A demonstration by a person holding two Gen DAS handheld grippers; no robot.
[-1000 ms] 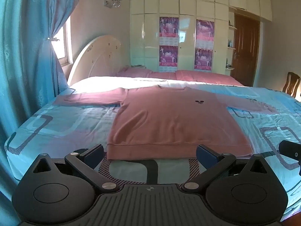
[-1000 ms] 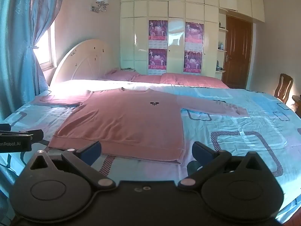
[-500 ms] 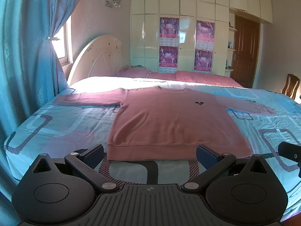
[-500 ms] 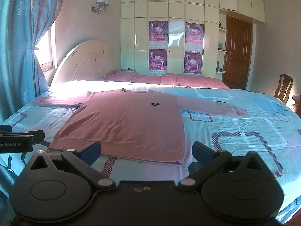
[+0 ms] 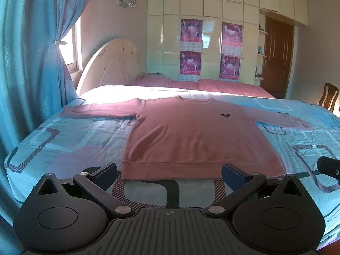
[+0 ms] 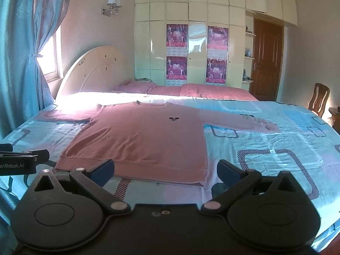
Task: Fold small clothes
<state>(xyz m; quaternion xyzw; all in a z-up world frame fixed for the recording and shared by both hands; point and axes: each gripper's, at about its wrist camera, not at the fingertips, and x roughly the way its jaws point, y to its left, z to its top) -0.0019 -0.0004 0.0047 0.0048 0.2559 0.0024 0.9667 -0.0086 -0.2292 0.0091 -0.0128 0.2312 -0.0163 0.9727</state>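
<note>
- Both grippers are spread wide with nothing between the pads: left gripper and right gripper hover just short of the sweater's hem, touching no fabric
- pink sweater lies flat, front up, in the middle of the bed, neck toward 12 o'clock, hem toward 6, sleeves out toward 9 and 3
- in the right wrist view the hem's right corner sits between the two pads, and the left gripper's side pokes in at 9 o'clock
- bare patterned sheet all around the sweater, widest toward 3 o'clock; the near mattress edge runs under the grippers, curtain close at 9, wooden chair off at 3
- writing: "enRobot.AI" readable on the left gripper's body, start cut off by the frame. Small dark logo on the chest, too tiny to make out. Posters on the wardrobe have print I can't read
</note>
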